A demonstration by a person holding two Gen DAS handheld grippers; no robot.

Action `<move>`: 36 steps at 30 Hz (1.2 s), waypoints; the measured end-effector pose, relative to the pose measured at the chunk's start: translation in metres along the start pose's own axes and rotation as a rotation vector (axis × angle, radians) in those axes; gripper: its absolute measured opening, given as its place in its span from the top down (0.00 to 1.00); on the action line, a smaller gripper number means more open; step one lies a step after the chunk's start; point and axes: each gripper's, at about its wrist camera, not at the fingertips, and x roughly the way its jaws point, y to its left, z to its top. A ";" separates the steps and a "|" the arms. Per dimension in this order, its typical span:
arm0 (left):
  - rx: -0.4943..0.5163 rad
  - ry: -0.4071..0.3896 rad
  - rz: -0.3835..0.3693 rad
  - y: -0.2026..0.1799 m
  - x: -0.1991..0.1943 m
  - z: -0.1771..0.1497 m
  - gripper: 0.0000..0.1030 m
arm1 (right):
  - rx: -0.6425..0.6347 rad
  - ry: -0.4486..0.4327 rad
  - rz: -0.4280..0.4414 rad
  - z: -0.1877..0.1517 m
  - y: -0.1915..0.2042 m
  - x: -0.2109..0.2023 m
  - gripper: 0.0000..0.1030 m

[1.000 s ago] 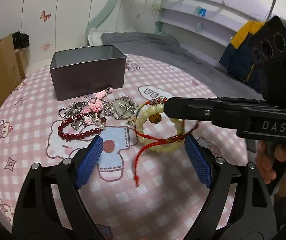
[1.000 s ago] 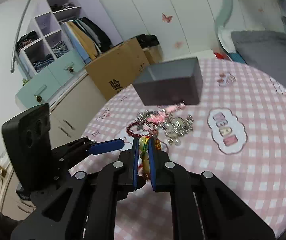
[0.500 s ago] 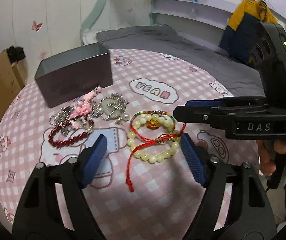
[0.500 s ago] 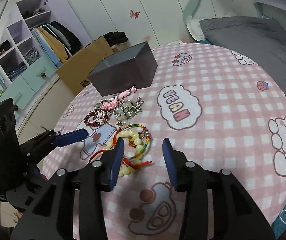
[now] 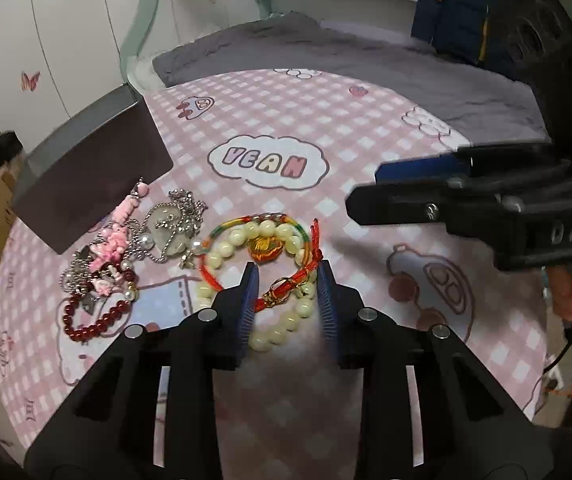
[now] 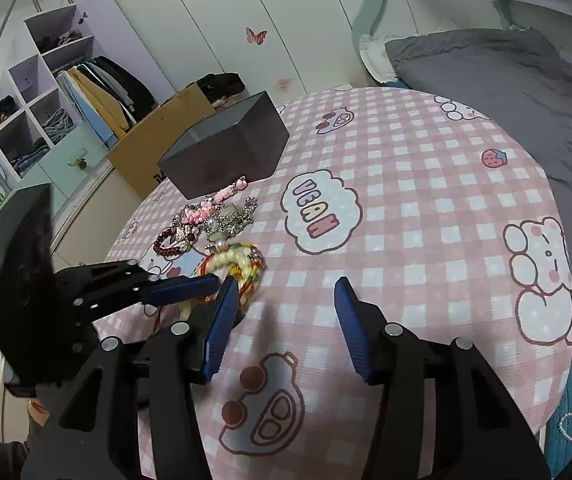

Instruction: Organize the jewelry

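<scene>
A cream bead bracelet point(image 5: 286, 322) lies on the pink checked tablecloth, tangled with a red cord bracelet point(image 5: 282, 288) and a rainbow cord with an orange charm point(image 5: 264, 247). My left gripper point(image 5: 288, 296) is low over them, jaws narrowed around the red cord and beads, still a gap apart. My right gripper point(image 6: 282, 320) is open and empty to the right of the bracelets point(image 6: 232, 262). A dark metal box point(image 5: 86, 178) stands at the back left; it also shows in the right wrist view point(image 6: 226, 148).
A heap of jewelry lies left of the bracelets: dark red beads point(image 5: 98, 320), pink charms point(image 5: 112, 240), silver chains point(image 5: 174, 220). A cardboard box point(image 6: 154, 136) and a wardrobe stand beyond the table's left edge. A grey bed point(image 5: 326, 48) lies behind.
My right gripper let go of the bracelets, opened wide and drew back to the right. My left gripper moved forward over the bracelets and its jaws narrowed around them.
</scene>
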 end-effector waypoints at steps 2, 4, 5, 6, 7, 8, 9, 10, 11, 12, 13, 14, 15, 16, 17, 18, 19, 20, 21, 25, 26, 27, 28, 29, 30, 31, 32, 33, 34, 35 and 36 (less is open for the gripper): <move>-0.026 0.007 -0.030 0.005 0.001 0.002 0.80 | 0.001 0.002 0.005 0.000 -0.001 -0.001 0.54; -0.057 0.012 -0.057 0.010 0.002 0.003 0.83 | -0.001 0.004 0.010 -0.001 -0.001 -0.002 0.53; -0.076 0.013 -0.076 0.012 0.001 0.002 0.83 | -0.002 0.005 0.011 0.000 -0.001 -0.002 0.53; -0.101 0.013 -0.105 0.017 0.000 0.002 0.83 | -0.003 0.005 0.011 0.000 -0.001 -0.002 0.52; -0.116 0.011 -0.125 0.019 -0.001 0.001 0.83 | -0.005 0.006 0.011 -0.001 0.000 -0.002 0.51; -0.133 0.009 -0.149 0.022 -0.002 0.001 0.83 | -0.006 0.007 0.012 -0.001 0.000 -0.003 0.51; -0.142 0.012 -0.159 0.023 -0.002 0.001 0.83 | -0.007 0.007 0.014 -0.002 0.000 -0.003 0.50; -0.151 0.017 -0.161 0.025 -0.001 0.000 0.83 | -0.008 0.007 0.015 -0.002 0.001 -0.003 0.50; -0.157 0.019 -0.166 0.027 0.000 0.000 0.83 | -0.009 0.007 0.016 -0.002 0.002 -0.004 0.50; -0.163 0.021 -0.174 0.027 -0.001 0.000 0.83 | -0.010 0.008 0.017 -0.002 0.003 -0.003 0.50; -0.179 0.024 -0.198 0.029 -0.001 0.000 0.83 | -0.012 0.012 0.021 -0.002 0.004 -0.003 0.50; -0.197 0.024 -0.222 0.032 -0.002 0.000 0.83 | -0.013 0.014 0.021 -0.002 0.005 -0.001 0.49; -0.212 0.022 -0.227 0.036 -0.002 -0.001 0.85 | -0.014 0.016 0.020 -0.003 0.006 -0.001 0.49; -0.224 0.021 -0.222 0.038 -0.002 -0.001 0.88 | -0.016 0.018 0.022 -0.003 0.007 0.000 0.49; -0.238 0.020 -0.213 0.041 -0.002 -0.002 0.90 | -0.018 0.021 0.026 -0.003 0.008 0.001 0.49; -0.259 0.010 -0.204 0.044 -0.003 -0.003 0.91 | -0.020 0.024 0.026 -0.003 0.010 0.002 0.49; -0.273 0.001 -0.194 0.046 -0.004 -0.003 0.91 | -0.023 0.027 0.026 -0.003 0.011 0.004 0.49; -0.281 -0.011 -0.182 0.048 -0.006 -0.004 0.91 | -0.023 0.030 0.026 -0.003 0.012 0.005 0.49; -0.289 -0.028 -0.180 0.049 -0.010 -0.004 0.91 | -0.022 0.032 0.026 -0.003 0.013 0.007 0.49; -0.317 -0.089 -0.184 0.054 -0.026 -0.005 0.92 | -0.038 0.041 0.025 -0.003 0.022 0.013 0.49; -0.329 -0.098 -0.184 0.057 -0.029 -0.005 0.92 | -0.049 0.045 0.021 -0.002 0.026 0.016 0.49; -0.339 -0.110 -0.178 0.060 -0.033 -0.006 0.92 | -0.060 0.049 0.018 -0.001 0.029 0.018 0.49; -0.348 -0.121 -0.173 0.064 -0.037 -0.008 0.92 | -0.070 0.053 0.017 0.000 0.034 0.021 0.49; -0.358 -0.128 -0.177 0.067 -0.040 -0.009 0.92 | -0.077 0.055 0.018 0.002 0.037 0.023 0.49; -0.371 -0.140 -0.196 0.071 -0.044 -0.011 0.92 | -0.086 0.063 0.019 0.004 0.041 0.027 0.49; -0.380 -0.148 -0.203 0.073 -0.046 -0.010 0.92 | -0.090 0.069 0.018 0.005 0.043 0.031 0.49; -0.392 -0.158 -0.205 0.077 -0.050 -0.013 0.92 | -0.094 0.072 0.017 0.007 0.047 0.034 0.49; -0.398 -0.161 -0.218 0.079 -0.051 -0.014 0.92 | -0.104 0.076 0.023 0.008 0.051 0.038 0.49; -0.405 -0.163 -0.223 0.082 -0.052 -0.016 0.92 | -0.108 0.084 0.028 0.008 0.053 0.041 0.49; -0.415 -0.165 -0.236 0.084 -0.053 -0.018 0.92 | -0.111 0.090 0.043 0.008 0.057 0.044 0.49; -0.427 -0.167 -0.254 0.086 -0.053 -0.020 0.92 | -0.116 0.094 0.058 0.008 0.060 0.045 0.49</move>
